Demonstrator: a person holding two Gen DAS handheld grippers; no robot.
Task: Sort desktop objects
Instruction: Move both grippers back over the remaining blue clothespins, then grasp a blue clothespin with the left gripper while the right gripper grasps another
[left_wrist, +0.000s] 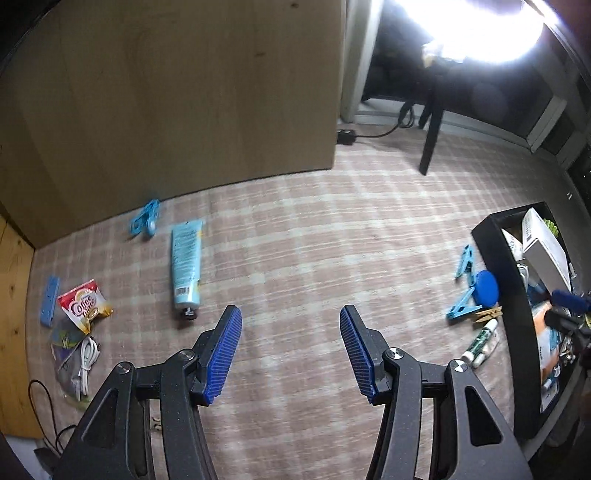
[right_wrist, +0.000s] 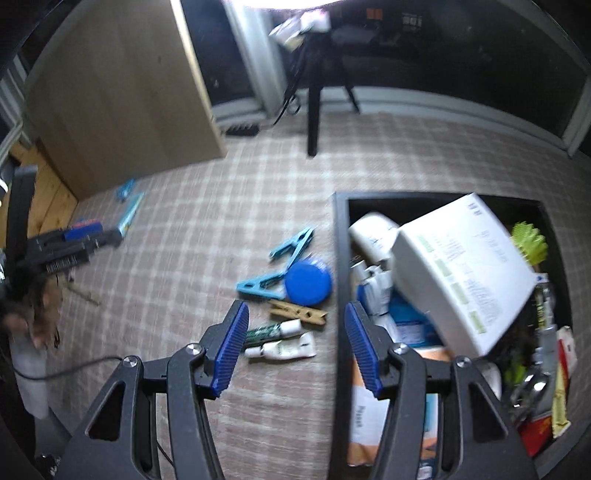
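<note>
My left gripper (left_wrist: 290, 354) hangs over the checked cloth (left_wrist: 303, 240), jaws apart and empty. The pale blue tube (left_wrist: 185, 263) lies at my eleven o'clock, the coffee sachet (left_wrist: 84, 307) at nine. My right gripper (right_wrist: 295, 349) is also agape, holding nothing; two small tubes (right_wrist: 280, 338) and a wooden peg (right_wrist: 299, 312) sit at twelve, the black bin (right_wrist: 341, 280) at one.

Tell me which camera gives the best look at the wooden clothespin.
The right wrist view: the wooden clothespin lies near the middle, whole, beside the blue lid and above the small tubes. The left wrist view shows it only small at the far right, next to the black box.
</note>
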